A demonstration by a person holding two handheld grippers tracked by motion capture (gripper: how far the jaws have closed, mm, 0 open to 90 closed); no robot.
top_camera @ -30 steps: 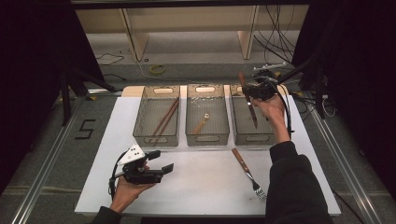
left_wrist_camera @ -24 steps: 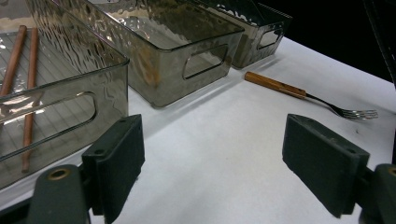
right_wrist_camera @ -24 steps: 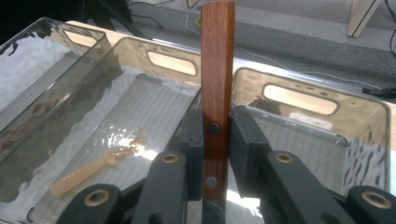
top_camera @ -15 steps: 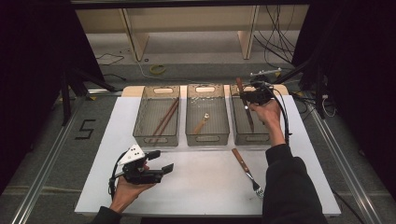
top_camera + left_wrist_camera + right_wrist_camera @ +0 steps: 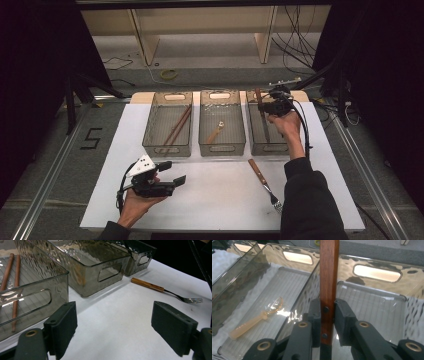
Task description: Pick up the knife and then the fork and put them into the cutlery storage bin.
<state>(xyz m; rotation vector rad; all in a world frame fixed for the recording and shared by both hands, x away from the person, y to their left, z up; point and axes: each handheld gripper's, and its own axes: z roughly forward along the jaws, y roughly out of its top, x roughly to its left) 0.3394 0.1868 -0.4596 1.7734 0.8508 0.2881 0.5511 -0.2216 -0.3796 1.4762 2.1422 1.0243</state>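
Right tongs [image 5: 327, 312] clamped on knife [image 5: 329, 277] above bin [image 5: 280, 145]: tilt may strike rim. Left tongs [image 5: 113, 327] apart, idle.

bins: three clear bins [image 5: 168, 150] [image 5: 222, 149] [image 5: 268, 149] are standing in a row on the white mat; one mat [image 5: 215, 210]
chopsticks: two [image 5: 176, 125] are lying in the left bin
spoons: one [image 5: 216, 133] is lying in the middle bin
knives: one wooden-handled knife [image 5: 329, 270] is sitting in the right gripper's [image 5: 327, 315] jaws over the right bin
forks: one [image 5: 264, 184] is lying on the mat
grippers: two; the left gripper [image 5: 172, 172] is resting on the mat
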